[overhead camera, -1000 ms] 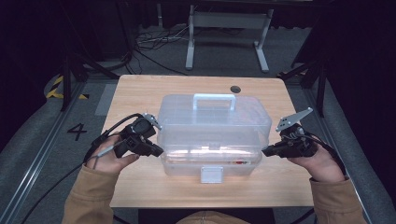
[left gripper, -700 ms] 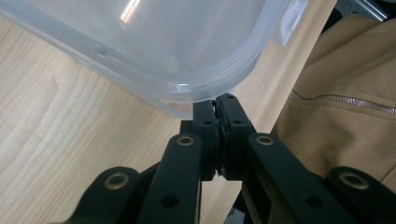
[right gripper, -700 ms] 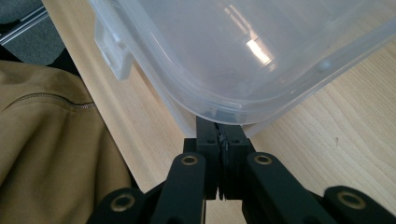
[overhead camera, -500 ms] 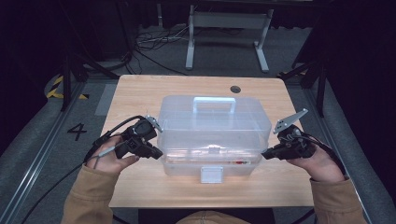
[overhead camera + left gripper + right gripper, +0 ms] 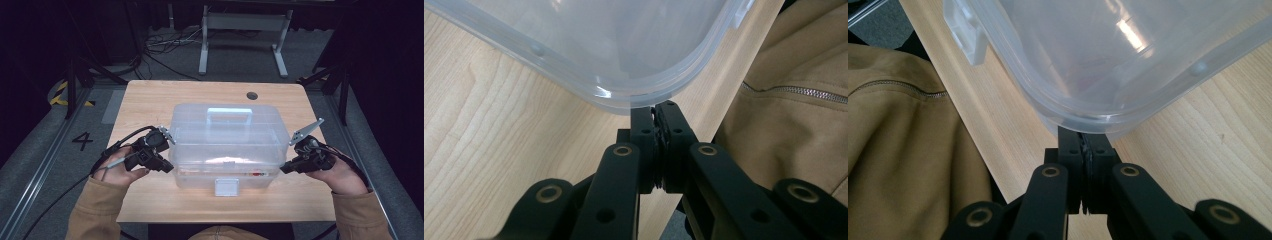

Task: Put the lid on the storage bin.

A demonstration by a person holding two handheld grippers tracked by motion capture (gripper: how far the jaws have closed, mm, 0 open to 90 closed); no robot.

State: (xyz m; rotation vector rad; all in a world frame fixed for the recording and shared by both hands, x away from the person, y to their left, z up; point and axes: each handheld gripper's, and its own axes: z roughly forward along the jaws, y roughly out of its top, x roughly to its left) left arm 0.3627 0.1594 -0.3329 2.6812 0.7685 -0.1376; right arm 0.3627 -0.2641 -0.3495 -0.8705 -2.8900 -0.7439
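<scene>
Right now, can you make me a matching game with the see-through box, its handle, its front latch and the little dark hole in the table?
Things:
1. plastic box
2. handle
3. front latch
4. dark hole

Places:
A. far side of the wooden table, behind the box
B. on top of the lid
C. between the left gripper and the right gripper
D. low on the side facing the person

Pairs: 1-C, 2-B, 3-D, 4-A
</scene>
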